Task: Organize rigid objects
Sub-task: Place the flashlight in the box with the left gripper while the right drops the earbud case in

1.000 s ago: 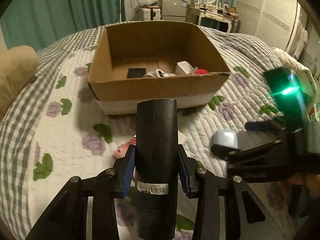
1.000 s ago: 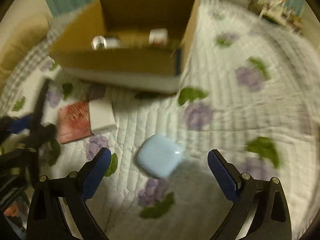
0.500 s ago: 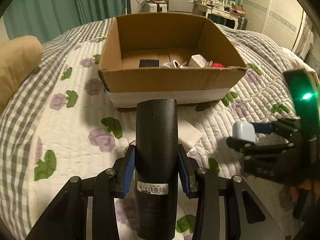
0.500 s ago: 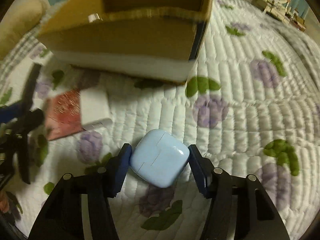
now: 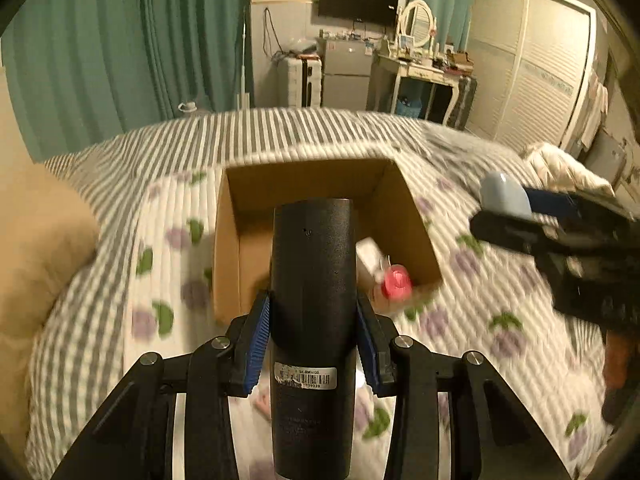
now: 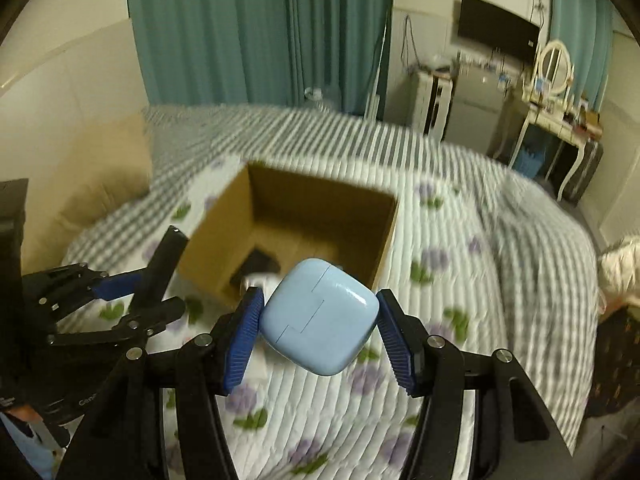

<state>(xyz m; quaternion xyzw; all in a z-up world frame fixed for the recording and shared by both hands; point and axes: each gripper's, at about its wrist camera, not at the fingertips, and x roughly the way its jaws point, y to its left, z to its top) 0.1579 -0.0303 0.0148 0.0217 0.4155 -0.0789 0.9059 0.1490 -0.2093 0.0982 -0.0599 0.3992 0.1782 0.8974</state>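
Note:
My left gripper is shut on a black cylinder with a barcode label, held upright above the quilt, in front of the open cardboard box. My right gripper is shut on a pale blue rounded earbud case, lifted off the bed just before the box. The case also shows in the left wrist view, at the right. Inside the box lie a red-capped item, a white item and a black flat item.
The box sits on a flowered quilt over a checked bedspread. A tan pillow lies at the left. A pink item lies on the quilt under my left gripper. Green curtains, a dresser and a wardrobe stand behind the bed.
Both grippers have risen well above the bed. The right gripper closed on the blue case and lifted it off the quilt toward the box. The left still holds the cylinder.

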